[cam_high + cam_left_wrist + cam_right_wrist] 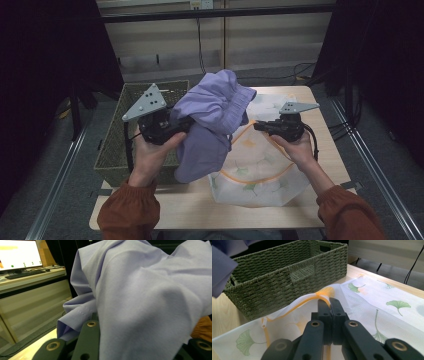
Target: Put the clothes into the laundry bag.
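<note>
your left gripper [162, 127] holds a lavender garment [215, 117] aloft at 10 o'clock over the surface [200, 210], jaws clenched on its fabric, while your right gripper [280, 127] has its jaws pinched on the orange-trimmed rim of the mesh laundry bag [255, 175]. the step looks like bagging; next, lift the rim open and feed the garment toward 4 o'clock, away from the woven basket [117, 145].

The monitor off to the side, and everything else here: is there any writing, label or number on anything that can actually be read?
None can be read.
Monitor: a bright screen with a faint yellow band and a few dark dots, too blurred to read.
White mesh bag: printed green leaves, no words.
Lavender garment, green woven basket and both tongs: no lettering shows.
</note>
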The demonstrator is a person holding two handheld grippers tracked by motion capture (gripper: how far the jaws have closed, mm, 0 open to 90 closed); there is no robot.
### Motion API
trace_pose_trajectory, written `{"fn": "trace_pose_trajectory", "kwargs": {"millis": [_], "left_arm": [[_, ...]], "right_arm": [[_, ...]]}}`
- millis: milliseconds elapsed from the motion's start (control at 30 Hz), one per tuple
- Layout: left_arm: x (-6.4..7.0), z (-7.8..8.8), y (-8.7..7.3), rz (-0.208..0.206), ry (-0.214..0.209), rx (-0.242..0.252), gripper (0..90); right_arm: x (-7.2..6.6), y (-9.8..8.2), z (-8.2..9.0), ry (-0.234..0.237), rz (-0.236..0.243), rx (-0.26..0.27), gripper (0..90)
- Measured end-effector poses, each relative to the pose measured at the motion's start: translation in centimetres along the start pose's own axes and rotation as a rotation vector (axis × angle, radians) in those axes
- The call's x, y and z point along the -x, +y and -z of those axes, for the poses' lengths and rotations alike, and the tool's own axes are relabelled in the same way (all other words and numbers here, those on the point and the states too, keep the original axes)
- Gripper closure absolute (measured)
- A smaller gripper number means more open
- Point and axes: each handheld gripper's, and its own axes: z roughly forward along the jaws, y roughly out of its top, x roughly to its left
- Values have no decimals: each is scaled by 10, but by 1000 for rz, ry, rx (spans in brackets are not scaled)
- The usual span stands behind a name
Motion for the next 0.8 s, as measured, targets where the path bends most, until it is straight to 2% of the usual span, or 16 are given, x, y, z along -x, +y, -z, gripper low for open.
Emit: {"fn": "trace_pose_trajectory", "kwargs": {"millis": [67,100,233,400,467,567,633,700,733,800], "left_arm": [[2,-6,-3,17,-7,5,760],[3,-8,-4,1,-11,-1,760],[8,-21,-10,-8,-38,-32,760],[14,-35,-19,-22,-53,-40,760],[17,-40,-23,-10,-53,-37,761],[22,-48,-27,0,-82,-31,760],[24,-54,-31,4,-99,-51,760],[24,-60,-36,-4,-92,-76,760],[23,-62,-39,7,-73,-83,760],[17,-65,-44,21,-66,-110,761]], "right_arm": [[0,0,0,3,-1,4,897],[0,0,0,4,0,6,897],[0,0,0,11,-4,7,897],[1,0,1,19,-11,19,897],[1,1,1,21,-12,21,897],[2,0,2,23,-17,27,897],[3,0,3,24,-20,28,897],[3,0,3,25,-22,30,897],[3,0,3,25,-22,32,897],[3,1,4,27,-24,38,897]]}}
